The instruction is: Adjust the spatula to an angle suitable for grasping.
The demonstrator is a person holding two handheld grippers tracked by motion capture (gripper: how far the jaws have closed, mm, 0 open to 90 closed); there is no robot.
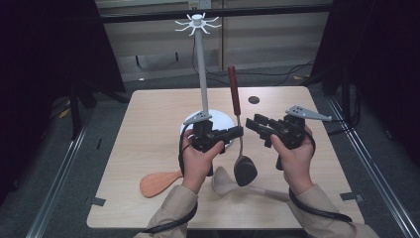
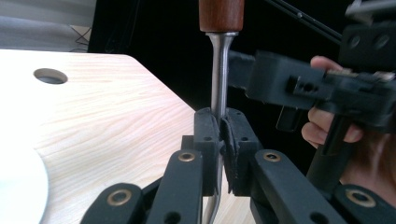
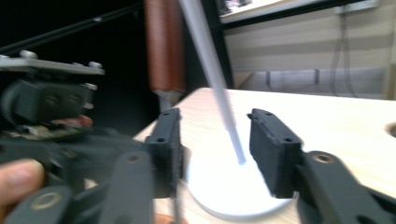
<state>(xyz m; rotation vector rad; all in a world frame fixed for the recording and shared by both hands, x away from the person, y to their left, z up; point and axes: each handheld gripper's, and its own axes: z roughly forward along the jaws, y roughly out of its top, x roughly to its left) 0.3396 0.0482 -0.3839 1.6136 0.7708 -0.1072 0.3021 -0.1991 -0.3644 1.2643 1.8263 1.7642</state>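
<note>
A utensil with a red-brown wooden handle (image 1: 233,89) and a dark head (image 1: 245,171) stands upright, head near the table. My left gripper (image 1: 237,133) is shut on its metal shaft (image 2: 218,88), just below the handle (image 2: 221,14). My right gripper (image 1: 255,124) is open just to the right of the utensil, holding nothing. In the right gripper view its jaws (image 3: 215,135) frame the white stand's pole (image 3: 210,70) and base (image 3: 219,186), with the handle (image 3: 164,51) to the left. The white stand (image 1: 202,69) carries hooks (image 1: 198,22) at its top.
An orange-brown flat paddle (image 1: 158,182) lies near the table's front left. A pale wooden spoon (image 1: 225,181) lies at the front, beside the dark utensil head. A round hole (image 1: 253,99) is in the tabletop behind the grippers. The stand's base (image 1: 218,121) is behind my left hand.
</note>
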